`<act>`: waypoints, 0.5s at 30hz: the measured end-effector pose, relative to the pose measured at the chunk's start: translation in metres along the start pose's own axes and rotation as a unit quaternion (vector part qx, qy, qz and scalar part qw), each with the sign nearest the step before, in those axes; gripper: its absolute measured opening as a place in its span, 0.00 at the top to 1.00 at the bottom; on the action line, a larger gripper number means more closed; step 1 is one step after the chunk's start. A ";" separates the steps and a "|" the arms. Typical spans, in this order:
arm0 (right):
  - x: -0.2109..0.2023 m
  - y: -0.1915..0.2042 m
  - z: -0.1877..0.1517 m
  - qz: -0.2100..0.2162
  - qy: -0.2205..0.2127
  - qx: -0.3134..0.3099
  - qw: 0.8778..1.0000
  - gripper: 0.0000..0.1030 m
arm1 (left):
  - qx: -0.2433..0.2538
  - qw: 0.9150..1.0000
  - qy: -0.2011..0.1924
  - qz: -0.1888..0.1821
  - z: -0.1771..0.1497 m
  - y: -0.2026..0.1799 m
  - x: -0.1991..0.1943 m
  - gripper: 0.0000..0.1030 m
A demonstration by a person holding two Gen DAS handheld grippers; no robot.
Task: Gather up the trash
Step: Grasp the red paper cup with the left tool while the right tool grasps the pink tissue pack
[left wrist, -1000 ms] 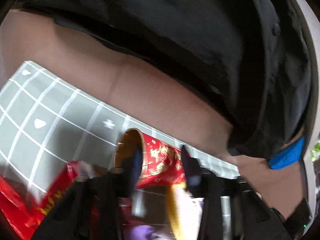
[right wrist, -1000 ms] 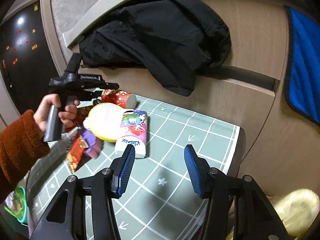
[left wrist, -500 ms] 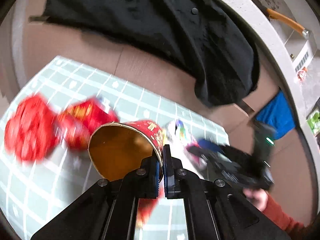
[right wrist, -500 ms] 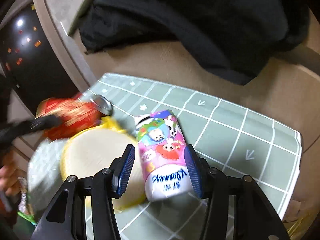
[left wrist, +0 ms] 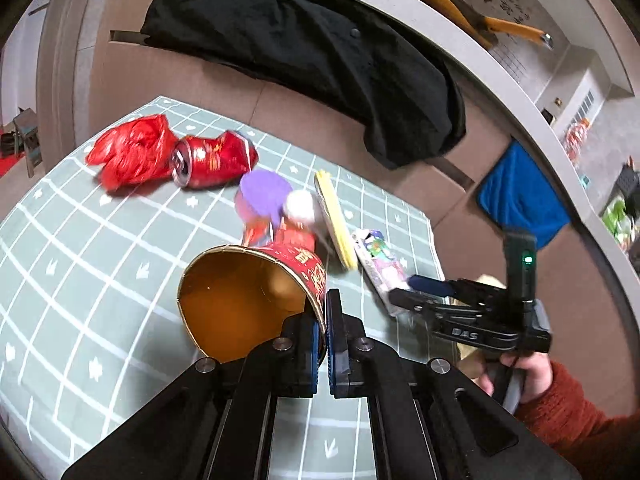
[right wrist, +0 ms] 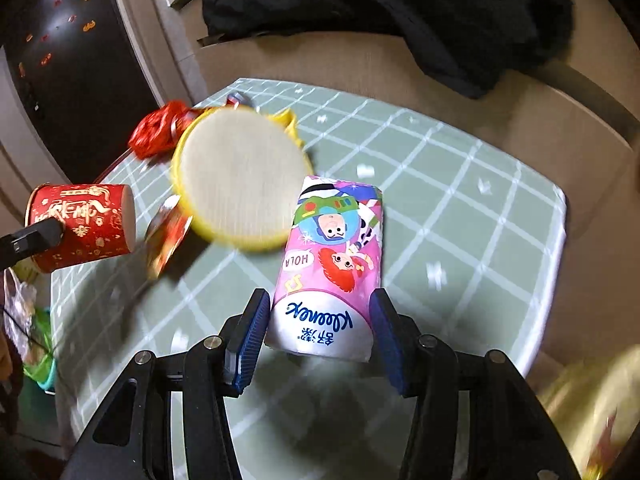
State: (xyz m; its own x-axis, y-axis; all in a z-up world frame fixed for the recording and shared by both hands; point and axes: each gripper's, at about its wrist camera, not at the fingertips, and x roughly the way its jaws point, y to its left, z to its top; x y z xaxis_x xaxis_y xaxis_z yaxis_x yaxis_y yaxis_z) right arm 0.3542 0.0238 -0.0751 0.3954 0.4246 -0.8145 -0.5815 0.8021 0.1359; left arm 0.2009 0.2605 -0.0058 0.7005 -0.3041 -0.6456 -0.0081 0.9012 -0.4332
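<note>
My left gripper (left wrist: 323, 322) is shut on the rim of a red paper cup (left wrist: 248, 300) with a gold inside, held above the green grid mat (left wrist: 80, 264); the cup also shows in the right wrist view (right wrist: 84, 226). My right gripper (right wrist: 318, 344) is open, its fingers on either side of a pink Kleenex tissue pack (right wrist: 332, 264) lying on the mat; the pack (left wrist: 378, 266) and right gripper (left wrist: 420, 294) show in the left wrist view. A crushed red can (left wrist: 212, 158), a red wrapper (left wrist: 128, 152) and a yellow round lid (right wrist: 240, 176) lie nearby.
A purple disc (left wrist: 264, 192) and a small red packet (right wrist: 166, 236) lie by the lid. A black jacket (left wrist: 320, 52) hangs over the wall ledge behind the table. A blue cloth (left wrist: 520, 204) hangs at the right. The mat's edge (right wrist: 556, 264) is at the right.
My left gripper closed on the cup's rim and lifted it away from the pile. My right gripper moved forward and down until its fingers straddle the tissue pack.
</note>
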 end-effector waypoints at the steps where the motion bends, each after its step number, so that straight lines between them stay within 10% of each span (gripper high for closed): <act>1: -0.006 0.000 -0.007 0.001 -0.002 0.003 1.000 0.51 | 0.003 1.000 -0.001 0.005 -0.005 -0.003 0.001 0.97; 8: -0.025 0.000 -0.016 -0.002 -0.061 0.027 0.998 0.44 | -0.023 0.999 0.014 0.017 -0.032 0.003 0.008 0.96; 15: 0.013 0.008 -0.004 -0.016 -0.032 0.013 0.999 0.44 | -0.051 0.998 0.005 0.032 -0.040 0.010 0.004 0.87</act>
State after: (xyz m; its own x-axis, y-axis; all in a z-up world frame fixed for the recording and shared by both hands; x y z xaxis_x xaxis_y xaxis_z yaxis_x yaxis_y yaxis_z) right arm 0.3522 0.0343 -0.0870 0.4584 0.4244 -0.7808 -0.5491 0.8261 0.1267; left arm 0.1755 0.2557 -0.0376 0.6894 -0.2504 -0.6798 -0.1251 0.8831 -0.4522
